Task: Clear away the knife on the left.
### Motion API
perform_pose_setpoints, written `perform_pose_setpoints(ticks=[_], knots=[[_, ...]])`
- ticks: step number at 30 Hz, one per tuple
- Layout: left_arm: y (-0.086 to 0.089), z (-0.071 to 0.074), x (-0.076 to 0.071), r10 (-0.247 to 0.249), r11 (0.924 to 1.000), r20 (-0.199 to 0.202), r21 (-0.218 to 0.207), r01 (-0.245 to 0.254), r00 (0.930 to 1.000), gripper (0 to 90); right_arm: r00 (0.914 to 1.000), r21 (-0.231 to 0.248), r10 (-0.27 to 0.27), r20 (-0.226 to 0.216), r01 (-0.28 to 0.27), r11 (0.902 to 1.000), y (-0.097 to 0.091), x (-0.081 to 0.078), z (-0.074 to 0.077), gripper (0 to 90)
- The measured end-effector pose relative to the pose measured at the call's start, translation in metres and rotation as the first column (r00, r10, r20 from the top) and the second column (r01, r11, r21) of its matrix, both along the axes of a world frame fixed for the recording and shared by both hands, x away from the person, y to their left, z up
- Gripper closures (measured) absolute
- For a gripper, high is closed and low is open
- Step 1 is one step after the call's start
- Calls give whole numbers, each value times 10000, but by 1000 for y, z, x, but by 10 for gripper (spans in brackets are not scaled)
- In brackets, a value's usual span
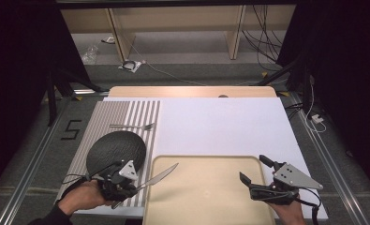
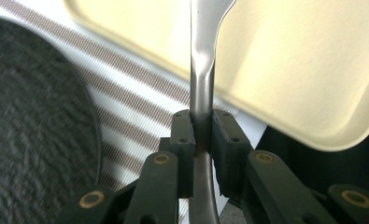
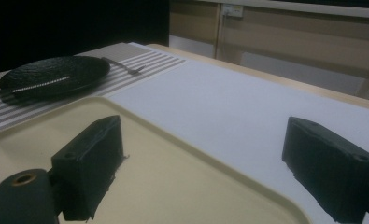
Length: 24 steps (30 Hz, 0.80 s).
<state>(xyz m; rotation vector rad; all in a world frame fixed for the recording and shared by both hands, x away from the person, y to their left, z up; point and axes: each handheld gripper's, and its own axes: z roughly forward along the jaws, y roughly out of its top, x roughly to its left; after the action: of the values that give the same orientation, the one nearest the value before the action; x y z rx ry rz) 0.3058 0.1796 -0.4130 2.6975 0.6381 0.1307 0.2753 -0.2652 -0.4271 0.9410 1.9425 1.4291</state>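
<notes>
My left gripper [image 1: 133, 187] is shut on the handle of a silver table knife [image 1: 161, 175] at the near left. Its blade points right and away, over the left rim of the cream tray [image 1: 206, 206]. In the left gripper view the black pads [image 2: 182, 135] pinch the knife [image 2: 203, 70], which runs up over the tray [image 2: 289, 70]. A black textured plate [image 1: 116, 149] lies on the striped placemat [image 1: 122, 112], with a fork [image 1: 133, 126] beyond it. My right gripper [image 1: 252, 168] hovers open over the tray's right side, with nothing between its pads [image 3: 91, 163].
The tray and placemat rest on a white board [image 1: 220, 126] over a wooden table [image 1: 192, 91]. Cables and shelving stand on the floor behind. In the right gripper view the plate [image 3: 56, 74] and fork [image 3: 124, 65] lie at far left.
</notes>
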Motion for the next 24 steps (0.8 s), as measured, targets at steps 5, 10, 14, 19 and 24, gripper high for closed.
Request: perform_pose_setpoints(ticks=[5, 10, 14, 19, 24], knots=[[-14, 1, 0, -281, 9996, -86, -45, 280, 9996, 791, 10000, -5, -10, 34, 10, 10000, 0, 0, 0, 134], [-30, 1, 2, -480, 9986, -205, -225, 476, 9986, 791, 10000, -7, -3, 40, 3, 10000, 0, 0, 0, 134], [-42, 3, 4, -526, 9983, -182, -277, 521, 9985, 790, 10000, -16, 1, 16, -1, 10000, 0, 0, 0, 134], [-55, 2, 6, -655, 9975, -219, -265, 649, 9976, 791, 10000, -6, 7, 52, -7, 10000, 0, 0, 1, 134], [-69, 4, 6, -839, 9964, -420, -156, 833, 9956, 791, 10000, -9, -3, 54, 3, 10000, -1, 0, 1, 134]])
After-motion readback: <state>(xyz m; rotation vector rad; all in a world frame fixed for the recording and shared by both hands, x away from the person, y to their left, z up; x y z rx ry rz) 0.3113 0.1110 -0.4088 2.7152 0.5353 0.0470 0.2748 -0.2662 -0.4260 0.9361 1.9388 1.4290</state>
